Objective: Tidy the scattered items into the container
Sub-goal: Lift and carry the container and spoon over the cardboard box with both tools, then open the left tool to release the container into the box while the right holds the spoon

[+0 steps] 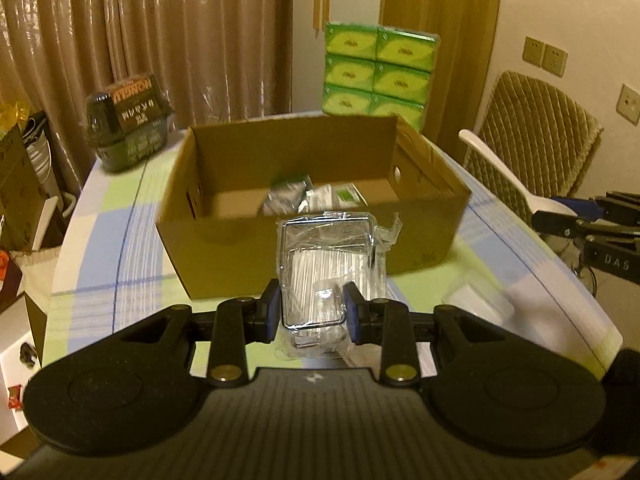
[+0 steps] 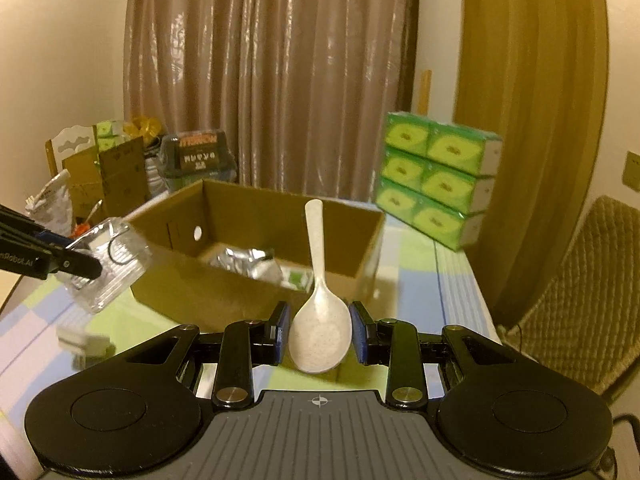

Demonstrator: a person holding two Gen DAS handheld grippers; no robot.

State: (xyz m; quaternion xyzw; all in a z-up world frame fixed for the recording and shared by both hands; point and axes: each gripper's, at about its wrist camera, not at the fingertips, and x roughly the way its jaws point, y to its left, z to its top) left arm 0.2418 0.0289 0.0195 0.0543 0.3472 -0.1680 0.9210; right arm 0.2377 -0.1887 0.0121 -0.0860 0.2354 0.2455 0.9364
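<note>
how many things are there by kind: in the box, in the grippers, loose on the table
In the cardboard box: 2, a silver foil packet and a green-and-white packet
Held in grippers: 2, a clear plastic-wrapped pack in the left gripper, a white spoon in the right gripper
Loose on the table: 1, a small white item
Total: 5
</note>
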